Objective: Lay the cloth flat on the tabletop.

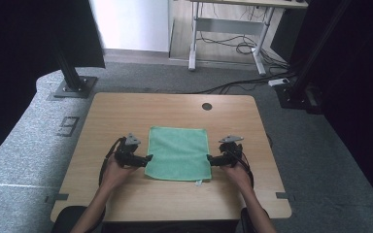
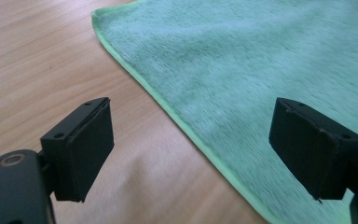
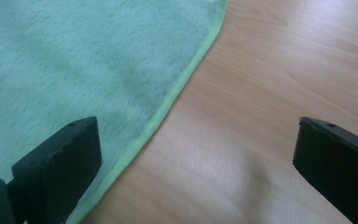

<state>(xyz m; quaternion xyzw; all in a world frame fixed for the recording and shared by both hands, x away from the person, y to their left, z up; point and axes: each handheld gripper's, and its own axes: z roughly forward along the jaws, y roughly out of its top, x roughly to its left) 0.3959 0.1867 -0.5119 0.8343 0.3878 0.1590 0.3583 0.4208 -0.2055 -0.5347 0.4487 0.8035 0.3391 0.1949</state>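
The left hand-held gripper (image 1: 148, 158) is hovering with its jaws spread wide, straddling the nine o'clock edge of the green cloth (image 1: 179, 152) near its lower corner. The right hand-held gripper (image 1: 210, 158) is likewise gaping open across the three o'clock edge. The cloth is lying flat at the middle of the wooden surface (image 1: 126, 111), with a small tag sticking out at five o'clock.

Cloth (image 1: 178, 153) flat on table (image 1: 126, 111), centred, nearer the front edge. Left gripper (image 1: 148, 158) at cloth's left edge, right gripper (image 1: 210, 158) at its right edge, both facing inward. Round hole (image 1: 207, 106) in tabletop behind cloth, toward the right.
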